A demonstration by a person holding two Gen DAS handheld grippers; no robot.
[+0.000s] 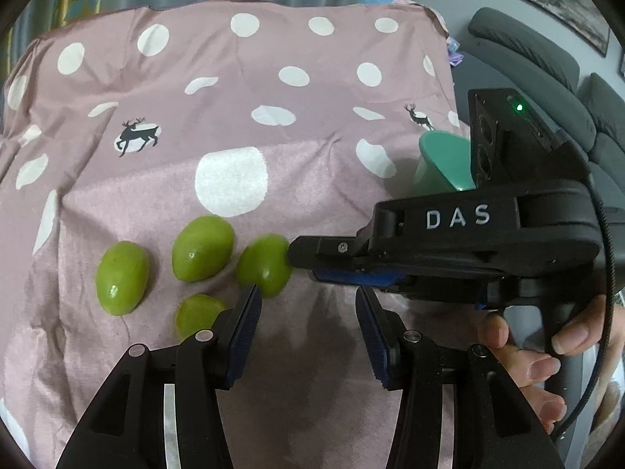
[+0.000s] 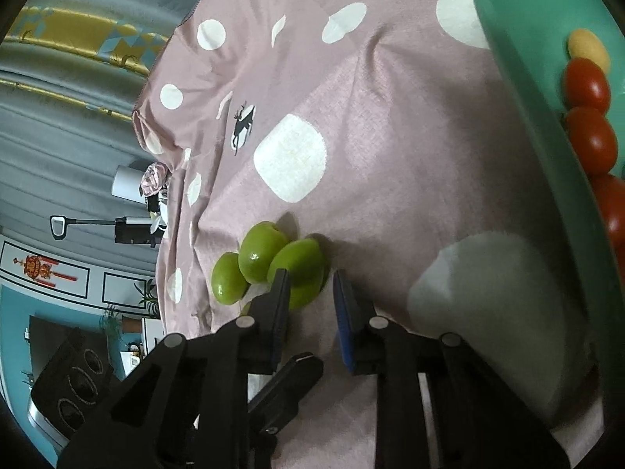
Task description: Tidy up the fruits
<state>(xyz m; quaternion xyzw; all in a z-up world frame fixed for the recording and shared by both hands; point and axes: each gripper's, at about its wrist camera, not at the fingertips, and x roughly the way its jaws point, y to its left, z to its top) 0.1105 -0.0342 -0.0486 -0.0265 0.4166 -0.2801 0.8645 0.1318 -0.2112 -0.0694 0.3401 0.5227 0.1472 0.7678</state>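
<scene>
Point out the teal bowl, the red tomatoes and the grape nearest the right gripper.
teal bowl [image 2: 519,58], right wrist view, rim.
red tomatoes [image 2: 588,86], right wrist view, upper tomato's middle.
grape [image 1: 263,264], left wrist view, its middle.

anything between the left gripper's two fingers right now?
No fruit. In the left wrist view the left gripper is open over bare polka-dot cloth; the nearest green grape sits just ahead of its left finger, outside the gap.
</scene>
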